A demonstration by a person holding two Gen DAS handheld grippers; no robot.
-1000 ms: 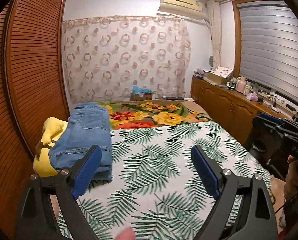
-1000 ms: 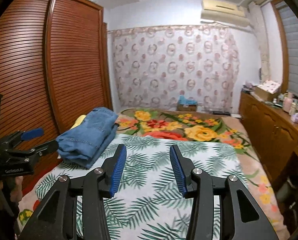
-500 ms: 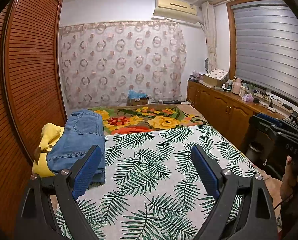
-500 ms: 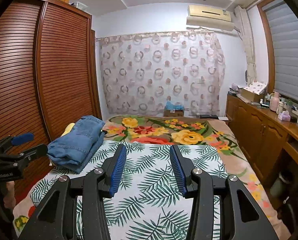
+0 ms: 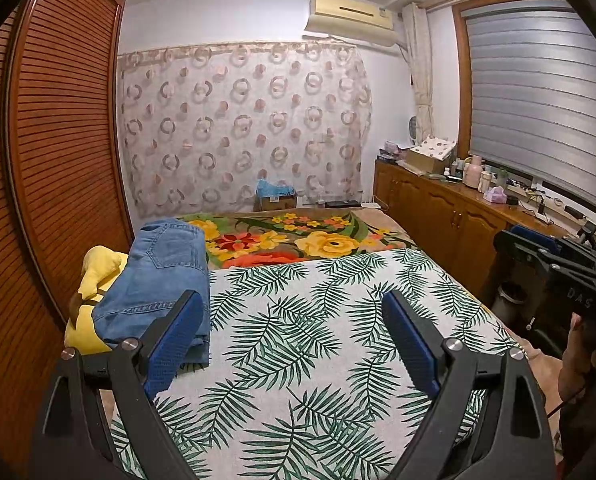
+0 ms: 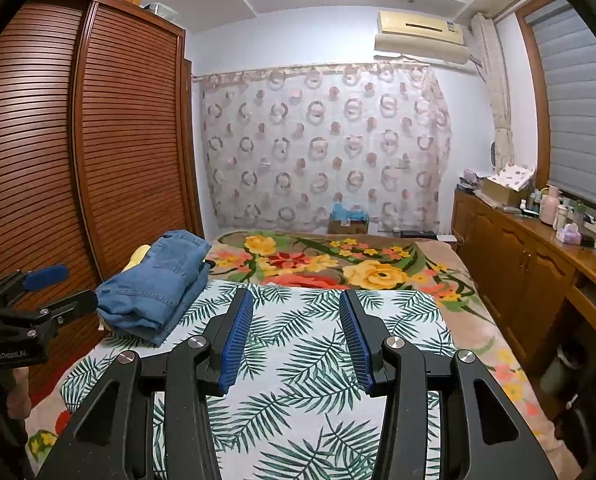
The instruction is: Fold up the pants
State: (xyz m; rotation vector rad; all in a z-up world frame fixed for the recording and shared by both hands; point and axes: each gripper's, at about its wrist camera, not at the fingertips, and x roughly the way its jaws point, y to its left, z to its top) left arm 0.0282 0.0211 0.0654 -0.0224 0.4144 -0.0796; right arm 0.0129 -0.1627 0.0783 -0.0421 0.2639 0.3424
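Lying folded at the bed's (image 5: 438, 276) left edge, the jeans (image 5: 161, 276) are resting on a yellow cushion (image 5: 93, 272) — stacked aside, seemingly finished. The left gripper (image 5: 289, 332) is hovering wide open and empty; the right gripper (image 6: 295, 336) is hovering half open — gripping nothing, apparently done.

**Bedroom under indoor light**

A slatted wooden wardrobe (image 6: 77, 160) is lining the left wall. A ring-patterned curtain (image 5: 241, 128) is hanging behind the bed (image 5: 338, 320); an air conditioner (image 5: 350, 14) is sitting above, wooden cabinets (image 5: 438, 216) under the window blind (image 5: 538, 100).
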